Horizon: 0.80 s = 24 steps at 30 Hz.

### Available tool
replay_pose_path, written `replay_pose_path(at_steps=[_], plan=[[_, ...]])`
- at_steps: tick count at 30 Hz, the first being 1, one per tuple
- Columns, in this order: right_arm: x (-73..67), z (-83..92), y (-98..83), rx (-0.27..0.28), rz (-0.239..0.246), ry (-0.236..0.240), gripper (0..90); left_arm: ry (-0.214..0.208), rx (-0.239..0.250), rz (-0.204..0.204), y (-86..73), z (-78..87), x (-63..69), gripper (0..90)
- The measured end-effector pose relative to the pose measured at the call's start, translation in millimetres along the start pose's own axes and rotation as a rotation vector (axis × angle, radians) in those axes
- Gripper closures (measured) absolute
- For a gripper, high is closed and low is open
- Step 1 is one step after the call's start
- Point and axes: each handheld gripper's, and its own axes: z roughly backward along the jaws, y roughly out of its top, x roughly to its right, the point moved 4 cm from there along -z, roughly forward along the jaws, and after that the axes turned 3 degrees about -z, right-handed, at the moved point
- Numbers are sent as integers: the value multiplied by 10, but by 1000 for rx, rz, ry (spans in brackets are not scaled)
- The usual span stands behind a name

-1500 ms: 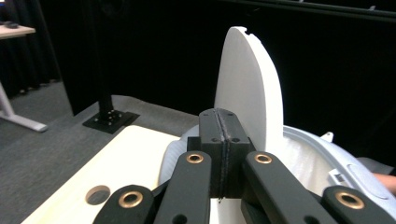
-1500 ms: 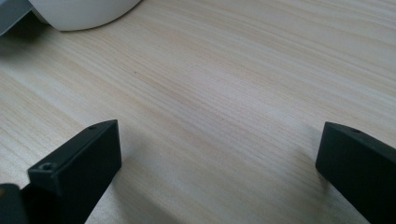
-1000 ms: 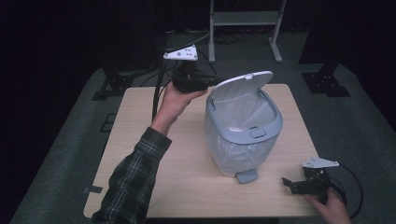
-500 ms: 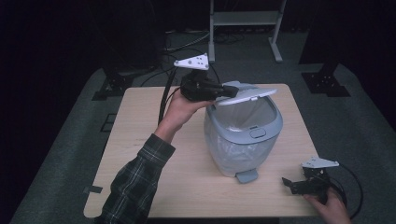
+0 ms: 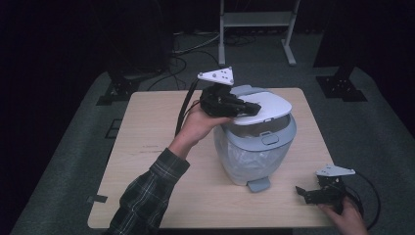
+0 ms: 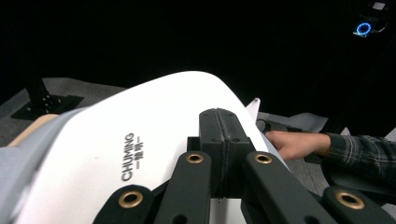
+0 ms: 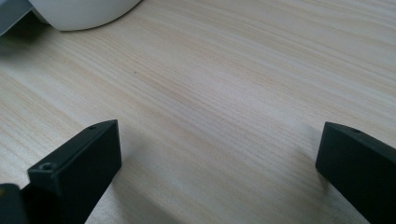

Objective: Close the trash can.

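- Dark walls and grey carpet surround a pale wooden table [image 5: 147, 147]; a metal stand [image 5: 257, 19] rises on the floor beyond its far edge
- on the table, towards its right half, stands a grey pedal bin [image 5: 254, 147] lined with a clear bag; its pedal [image 5: 258, 184] points at the near edge
- the bin's white lid [image 5: 264, 105] lies tipped low over the rim, nearly down
- the left gripper [image 5: 254, 107] is held above the bin's far-left side by a hand in a plaid sleeve [image 5: 147, 196]; its jaws are pressed together, with nothing between them, and their tips rest on top of the lid; in the left gripper view the closed pads [image 6: 219, 140] lie against the white lid surface [image 6: 140, 140], which bears printed lettering
- the right gripper [image 5: 306, 193] sits at the near right corner of the table, well apart from the bin; its jaws stand wide apart over bare wood [image 7: 210, 93], holding nothing.
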Motion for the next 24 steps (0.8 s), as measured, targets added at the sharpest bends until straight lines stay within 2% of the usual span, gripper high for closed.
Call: replay_pose_path(at_steps=[14,24], plan=[[0,0,0,0,0,0,0,-10,-74,-17,-79,-182,190,900],[0,0,0,-1,0,0,0,-3,-116,-26,-142,-275,232,900]])
